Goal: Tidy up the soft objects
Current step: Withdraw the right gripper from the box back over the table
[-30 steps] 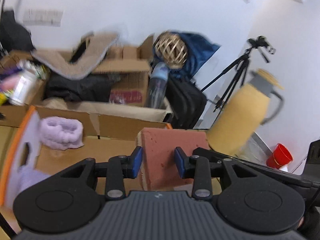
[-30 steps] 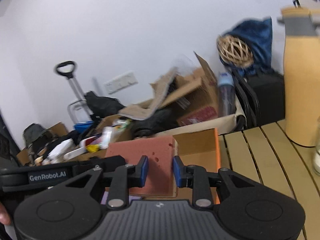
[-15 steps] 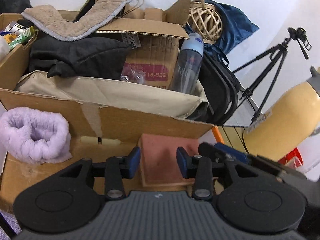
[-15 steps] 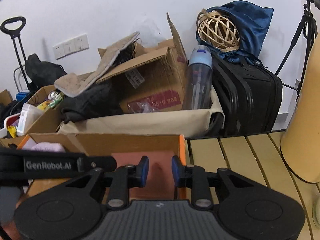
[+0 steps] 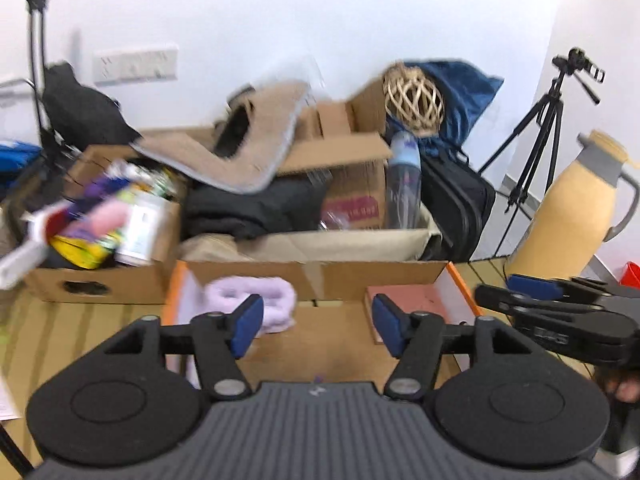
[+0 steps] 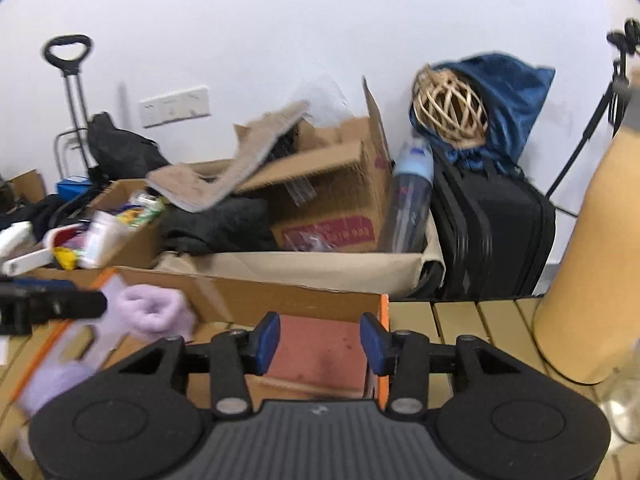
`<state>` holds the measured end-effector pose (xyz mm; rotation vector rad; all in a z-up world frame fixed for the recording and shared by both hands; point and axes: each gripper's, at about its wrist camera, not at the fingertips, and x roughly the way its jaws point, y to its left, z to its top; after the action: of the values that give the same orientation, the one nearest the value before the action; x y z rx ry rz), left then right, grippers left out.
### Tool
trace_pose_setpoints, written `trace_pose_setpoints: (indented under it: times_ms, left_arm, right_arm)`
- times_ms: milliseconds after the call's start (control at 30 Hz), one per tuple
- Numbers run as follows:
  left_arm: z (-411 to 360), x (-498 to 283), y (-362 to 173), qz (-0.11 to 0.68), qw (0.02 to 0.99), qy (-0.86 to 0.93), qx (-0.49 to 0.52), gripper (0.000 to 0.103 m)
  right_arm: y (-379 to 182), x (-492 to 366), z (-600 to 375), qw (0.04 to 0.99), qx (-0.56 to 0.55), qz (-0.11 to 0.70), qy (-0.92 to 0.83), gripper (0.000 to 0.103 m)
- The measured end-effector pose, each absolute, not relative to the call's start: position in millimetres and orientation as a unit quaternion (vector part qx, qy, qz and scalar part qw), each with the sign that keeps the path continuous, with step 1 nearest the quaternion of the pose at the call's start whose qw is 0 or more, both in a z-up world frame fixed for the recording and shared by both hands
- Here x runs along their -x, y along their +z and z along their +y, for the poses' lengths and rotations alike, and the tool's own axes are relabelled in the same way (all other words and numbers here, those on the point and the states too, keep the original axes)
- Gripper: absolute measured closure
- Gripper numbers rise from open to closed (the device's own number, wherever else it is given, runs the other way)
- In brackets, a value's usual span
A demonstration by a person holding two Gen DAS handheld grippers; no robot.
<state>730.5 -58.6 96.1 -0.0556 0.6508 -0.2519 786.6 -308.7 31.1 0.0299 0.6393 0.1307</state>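
Both our left tongs (image 5: 316,326) and right tongs (image 6: 318,344) are spreading, pinching nothing. The red sponge (image 6: 320,350) lies in the cardboard tray (image 5: 460,280), at three o'clock from the lilac scrunchie (image 5: 256,296). We should back away cleanly.

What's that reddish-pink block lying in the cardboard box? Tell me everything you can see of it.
The reddish-pink block is a flat rectangular slab, spongy-looking, with a few darker specks on its top face. It lies flat on the floor of the open cardboard box, tucked into the corner by the orange-edged wall. The fluffy lilac band sits apart from it at the other side. The right claw is opening around it, pads clear of its sides. Nothing is stacked on it.
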Motion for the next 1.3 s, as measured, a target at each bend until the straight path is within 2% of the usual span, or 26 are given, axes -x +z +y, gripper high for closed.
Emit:
trace_pose_setpoints:
  times_ms: [233, 367, 433, 533, 700, 900, 1100, 1300]
  left_arm:
    - [-22.0, -632.6, 139.3, 0.271, 0.956, -0.115, 0.008, 0.031]
    - [2.4, -550.0, 141.7, 0.222, 0.967, -0.125, -0.015, 0.019]
    - [12.0, -508.8, 135.2, 0.195, 0.971, -0.130, -0.034, 0.019]
    - [26.2, -446.2, 118.5, 0.167, 0.977, -0.127, -0.047, 0.015]
    - [40.1, -365.8, 84.6, 0.148, 0.981, -0.123, -0.035, 0.007]
    - [48.1, -294.5, 47.0, 0.152, 0.984, -0.092, -0.024, 0.007]
    - [62.0, -266.2, 32.2, 0.166, 0.983, -0.080, 0.002, 0.006]
    - [74.0, -264.7, 27.0, 0.176, 0.981, -0.082, 0.027, 0.006]
  right_arm:
    - [99.3, -684.9, -298.8, 0.957, 0.005, 0.272, 0.097, 0.045]
    - [123.6, -615.6, -294.8, 0.965, 0.012, 0.238, 0.112, 0.038]
    - [127.0, -575.2, -294.1, 0.967, 0.010, 0.221, 0.124, 0.035]
    - [120.2, -521.0, -295.3, 0.969, 0.004, 0.203, 0.142, 0.028]
    - [87.0, -438.7, -294.8, 0.967, -0.028, 0.199, 0.153, 0.028]
    - [45.8, -351.8, -280.5, 0.972, -0.016, 0.190, 0.140, 0.028]
    - [21.9, -294.6, -272.4, 0.971, -0.025, 0.195, 0.137, 0.025]
    - [27.6, -282.4, -258.4, 0.971, -0.012, 0.185, 0.151, 0.023]
